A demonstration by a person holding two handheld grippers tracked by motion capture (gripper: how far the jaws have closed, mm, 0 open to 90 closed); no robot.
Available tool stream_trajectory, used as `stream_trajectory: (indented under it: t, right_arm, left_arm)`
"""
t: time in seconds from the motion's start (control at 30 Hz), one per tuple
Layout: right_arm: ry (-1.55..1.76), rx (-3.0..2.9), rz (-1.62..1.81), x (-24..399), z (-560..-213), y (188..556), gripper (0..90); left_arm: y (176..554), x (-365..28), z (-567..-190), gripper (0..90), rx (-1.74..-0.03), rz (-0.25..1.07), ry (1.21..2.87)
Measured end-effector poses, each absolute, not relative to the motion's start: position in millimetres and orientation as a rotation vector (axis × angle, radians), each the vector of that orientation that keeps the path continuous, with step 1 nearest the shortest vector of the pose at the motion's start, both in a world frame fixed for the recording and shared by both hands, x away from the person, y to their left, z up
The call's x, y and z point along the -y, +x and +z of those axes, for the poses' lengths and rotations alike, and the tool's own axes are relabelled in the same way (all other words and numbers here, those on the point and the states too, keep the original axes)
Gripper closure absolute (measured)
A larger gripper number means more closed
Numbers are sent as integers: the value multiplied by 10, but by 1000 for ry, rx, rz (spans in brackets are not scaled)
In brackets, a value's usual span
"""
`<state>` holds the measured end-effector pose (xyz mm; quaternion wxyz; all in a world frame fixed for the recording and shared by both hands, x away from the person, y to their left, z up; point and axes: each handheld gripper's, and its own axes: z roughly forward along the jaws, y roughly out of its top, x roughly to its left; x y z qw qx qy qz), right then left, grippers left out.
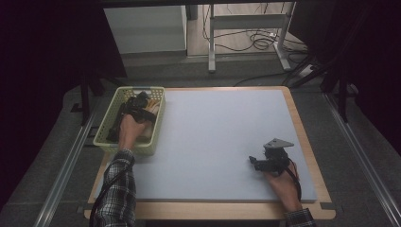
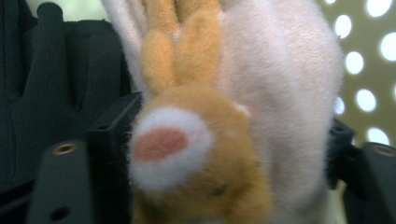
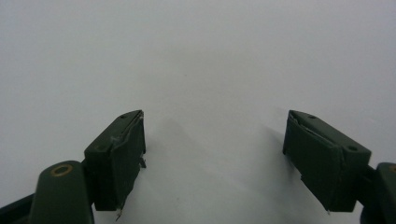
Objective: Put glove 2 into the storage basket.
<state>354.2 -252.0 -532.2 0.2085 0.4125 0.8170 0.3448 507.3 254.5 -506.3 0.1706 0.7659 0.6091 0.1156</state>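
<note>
**Left gripper in the basket, plush toy between its jaws**

Where the blue mat (image 1: 222,142) meets the table's left edge, a pale yellow basket (image 1: 107,135) stands, and the left gripper (image 1: 137,105) reaches down into it. In the left gripper view a plush toy (image 2: 205,154), orange-brown and white with a pink patch ringed in white and two upright orange ears, sits between the two black jaws. The jaws stand wide on either side of it; whether the pads press on the plush I cannot tell, as the fur hides the contact. A dark glove (image 2: 51,88) lies beside the toy on the left of that view, and the basket's perforated wall (image 2: 369,70) shows behind on the right. The left hand (image 1: 128,128) comes in over the basket's near rim, its sleeve in a plaid check.

The right gripper (image 1: 257,163) rests low over the mat near its right front corner, well apart from the basket. In the right gripper view its jaws are spread wide with only bare mat (image 3: 210,70) between them, holding nothing.
</note>
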Motion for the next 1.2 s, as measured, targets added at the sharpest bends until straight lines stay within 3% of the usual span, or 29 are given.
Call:
stream_trajectory:
  t: [0.1, 0.5, 0.67, 0.93, 1.2]
  right_arm:
    - [1148, -2273, 959, 2520, -5322, 3542, 208]
    - [1148, -2273, 959, 2519, -5322, 3541, 208]
    - [1148, -2273, 959, 2519, -5322, 3541, 208]
    - [1147, -2273, 959, 2519, -5322, 3541, 208]
    - [1147, -2273, 959, 2519, -5323, 3541, 208]
  left_arm:
    - [5027, -2584, -4966, 99, -1678, 293, 2143]
    - [4845, -2624, -4497, 133, -1599, 445, 2137]
    - [4773, -2747, -4445, 234, -1597, 491, 2127]
    - [4734, -2950, -4608, 519, -1641, 478, 2094]
    - [4768, -2984, -4819, 742, -1675, 445, 2112]
